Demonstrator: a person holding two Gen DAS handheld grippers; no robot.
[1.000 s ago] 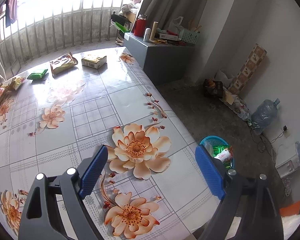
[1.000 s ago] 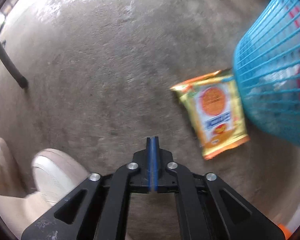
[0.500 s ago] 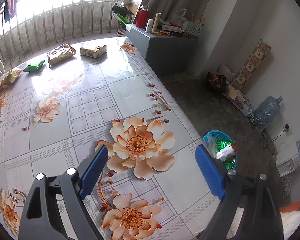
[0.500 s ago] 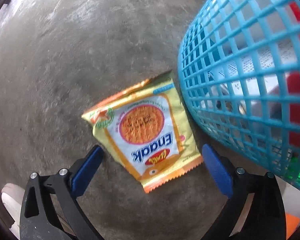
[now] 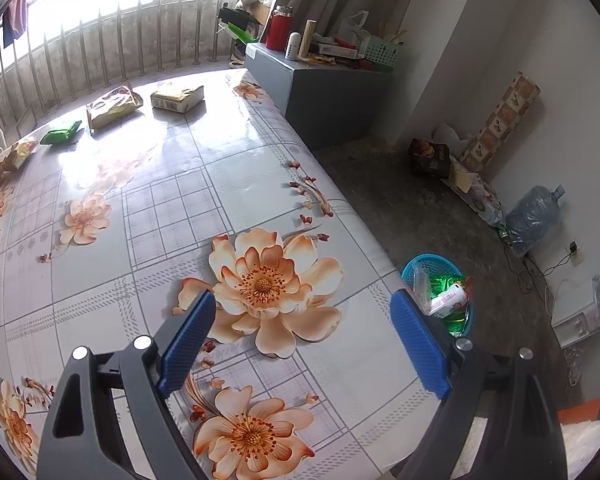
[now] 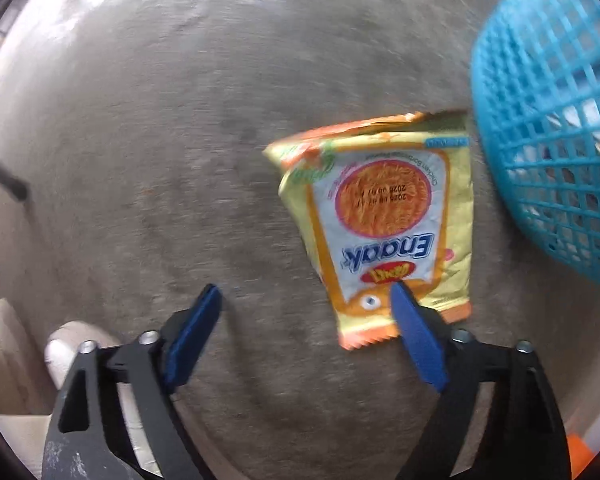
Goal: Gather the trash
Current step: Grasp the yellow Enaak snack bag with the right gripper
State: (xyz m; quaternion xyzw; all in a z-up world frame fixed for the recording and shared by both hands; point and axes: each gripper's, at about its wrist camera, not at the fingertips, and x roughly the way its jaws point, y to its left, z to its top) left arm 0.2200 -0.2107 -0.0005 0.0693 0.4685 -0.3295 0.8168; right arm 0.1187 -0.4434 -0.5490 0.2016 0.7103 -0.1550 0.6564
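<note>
The right hand-held gripper (image 6: 306, 292) pointed straight down at the concrete floor (image 6: 160, 120), its jaws apart and closing, with only the right pad over the near edge of a yellow noodle packet (image 6: 380, 216); nothing sat squarely between them yet. The packet lay flat on the floor just left of the blue mesh basket (image 6: 548, 128), seemingly having missed it, which I'd guess is why the hand went low there. The left hand-held gripper (image 5: 300, 312) hung idle above the flowered table (image 5: 160, 200), jaws wide apart and empty, tilted toward the far end where more wrappers (image 5: 112, 106) and a small box (image 5: 176, 98) waited near the window bars, likely next to be gathered
</note>
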